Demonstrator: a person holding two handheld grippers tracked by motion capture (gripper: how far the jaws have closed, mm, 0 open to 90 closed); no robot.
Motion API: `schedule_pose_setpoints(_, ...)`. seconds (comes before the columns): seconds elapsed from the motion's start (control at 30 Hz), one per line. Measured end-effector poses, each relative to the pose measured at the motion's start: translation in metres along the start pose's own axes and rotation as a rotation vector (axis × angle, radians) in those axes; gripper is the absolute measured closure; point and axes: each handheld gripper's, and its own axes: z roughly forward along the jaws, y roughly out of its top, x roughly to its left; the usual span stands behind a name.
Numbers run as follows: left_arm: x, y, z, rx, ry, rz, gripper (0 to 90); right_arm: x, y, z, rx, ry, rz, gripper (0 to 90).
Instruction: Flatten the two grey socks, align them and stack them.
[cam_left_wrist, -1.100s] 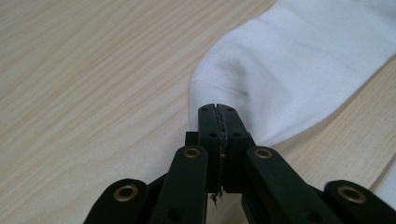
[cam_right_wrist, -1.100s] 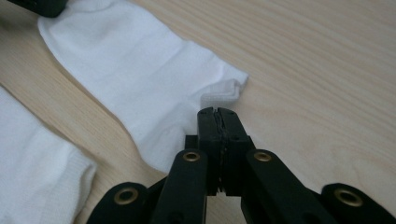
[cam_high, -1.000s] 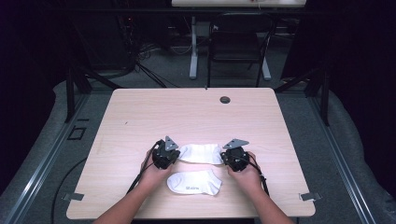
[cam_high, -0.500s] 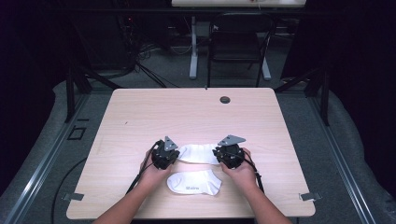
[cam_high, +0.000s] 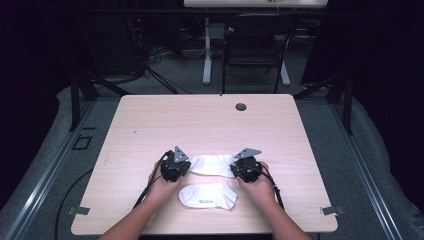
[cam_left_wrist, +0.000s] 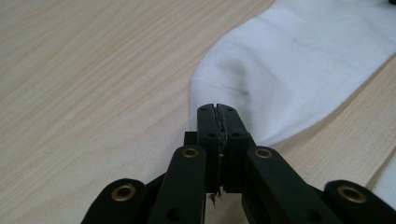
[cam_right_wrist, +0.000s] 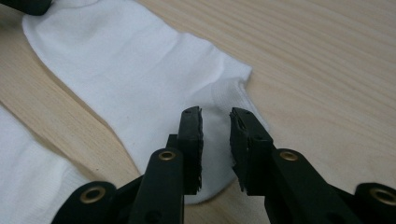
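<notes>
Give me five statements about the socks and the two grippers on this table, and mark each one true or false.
1. Two white socks lie on the table. True: a far sock and a near sock.
2. The left gripper is wide open. False: its jaws are closed together at the far sock's edge.
3. The right gripper is open over the far sock's other end. True.
4. The near sock is clamped by a gripper. False: it lies free between the person's hands.
5. A dark round fitting sits near the table's far edge. True.
</notes>
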Motion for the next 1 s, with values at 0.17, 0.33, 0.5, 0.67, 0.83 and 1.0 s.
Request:
schedule_pose_setpoints(0.17, 0.001, -0.002, -0.002, 0.002, -0.001, -0.001, 88.8, -0.003, -0.004, -0.001, -0.015, 0.010, 0.029, 75.5)
schedule_pose_setpoints(0.33, 0.001, -0.003, -0.004, 0.004, -0.002, -0.001, 88.7, -0.003, -0.006, -0.001, -0.031, 0.009, 0.057, 75.1)
schedule_pose_setpoints(0.5, 0.001, -0.004, -0.005, 0.009, 0.000, -0.001, 87.8, -0.003, -0.006, -0.001, -0.029, 0.016, 0.067, 73.7)
schedule_pose_setpoints(0.67, 0.001, -0.005, -0.007, 0.010, -0.003, -0.006, 87.1, -0.002, -0.005, 0.000, -0.034, 0.021, 0.073, 73.3)
schedule_pose_setpoints(0.83, 0.002, -0.006, -0.009, 0.019, -0.006, -0.019, 84.2, 0.001, -0.004, 0.000, -0.032, 0.018, 0.058, 73.3)
schedule_pose_setpoints(1.0, 0.003, -0.005, -0.011, 0.017, -0.011, -0.028, 79.3, 0.004, -0.002, -0.001, -0.036, 0.018, 0.038, 71.8)
